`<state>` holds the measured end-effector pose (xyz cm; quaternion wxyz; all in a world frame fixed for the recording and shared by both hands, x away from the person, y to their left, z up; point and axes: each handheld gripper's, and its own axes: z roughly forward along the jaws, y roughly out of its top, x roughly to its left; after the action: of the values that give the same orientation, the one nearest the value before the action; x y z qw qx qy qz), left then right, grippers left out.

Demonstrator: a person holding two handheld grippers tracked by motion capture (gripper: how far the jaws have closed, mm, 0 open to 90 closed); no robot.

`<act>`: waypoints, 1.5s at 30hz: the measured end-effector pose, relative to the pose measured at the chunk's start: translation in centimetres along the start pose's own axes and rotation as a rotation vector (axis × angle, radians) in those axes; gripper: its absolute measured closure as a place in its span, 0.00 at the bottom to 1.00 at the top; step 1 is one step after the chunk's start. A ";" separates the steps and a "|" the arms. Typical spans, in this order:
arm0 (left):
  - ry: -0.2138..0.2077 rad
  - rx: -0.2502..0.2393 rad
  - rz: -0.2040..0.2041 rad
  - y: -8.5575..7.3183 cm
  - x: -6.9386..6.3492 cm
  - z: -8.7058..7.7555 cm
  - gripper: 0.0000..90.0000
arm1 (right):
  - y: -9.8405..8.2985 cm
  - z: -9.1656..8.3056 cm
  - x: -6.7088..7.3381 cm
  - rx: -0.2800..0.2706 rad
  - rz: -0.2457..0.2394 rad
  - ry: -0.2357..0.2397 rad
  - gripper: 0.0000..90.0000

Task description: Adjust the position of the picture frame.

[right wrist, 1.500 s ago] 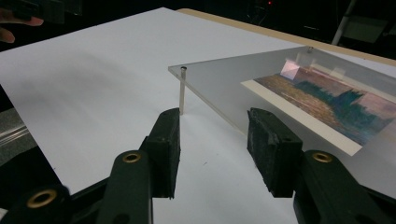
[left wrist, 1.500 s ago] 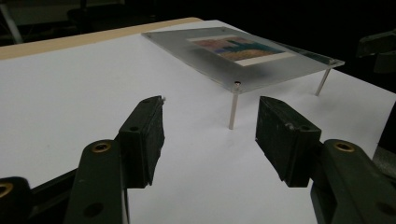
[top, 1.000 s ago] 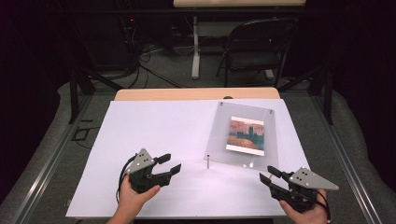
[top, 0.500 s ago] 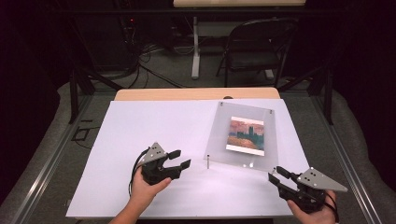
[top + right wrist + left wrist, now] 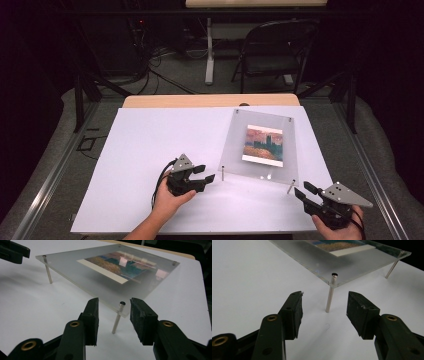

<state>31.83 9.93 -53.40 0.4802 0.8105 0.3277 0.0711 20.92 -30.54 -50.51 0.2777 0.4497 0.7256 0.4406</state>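
Two grippers, both mine, jaws apart, nothing gripped.

High view: acrylic frame [image 5: 260, 145] right of centre on table [image 5: 150, 150]; left gripper [image 5: 207, 176] near its near-left post; right gripper [image 5: 302, 192] near near-right post.

Left gripper view: jaws just closing, post [image 5: 330, 295] beyond tips, untouched. Advance, centre post.

Right gripper view: post [image 5: 117, 318] lined up in gap, untouched. Close squarely, both sides together, I judge.

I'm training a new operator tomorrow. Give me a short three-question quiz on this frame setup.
1. True or false: the left tongs are clamped on a metal leg.
2. What lies inside the clear acrylic frame? A) a key B) a colourful picture C) a coin
3. Which corner leg do the right tongs line up with?

Key:
1. False. The jaws stand open, apart from the leg, and have just been closing.
2. B, the picture.
3. The near right leg, standing just beyond the open jaws.
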 end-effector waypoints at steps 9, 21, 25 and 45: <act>-0.012 0.035 -0.002 0.2 -0.4 2.9 0.52 | -1.3 0.3 -1.0 0.046 0.061 -0.035 0.55; -0.027 0.060 0.015 0.5 -0.5 4.9 0.62 | -2.3 3.8 -1.6 0.149 0.066 0.007 0.57; -0.012 0.055 0.005 0.7 -0.6 5.5 0.71 | -2.0 4.8 -2.0 0.156 0.068 0.011 0.63; -0.010 0.062 0.017 1.1 -0.7 5.7 0.94 | -1.7 5.9 -1.7 0.172 0.077 0.054 0.94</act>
<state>34.24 4.93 -55.36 0.4557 0.8282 0.3205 0.0608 25.70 -30.10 -54.69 0.2012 0.4875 0.7501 0.3990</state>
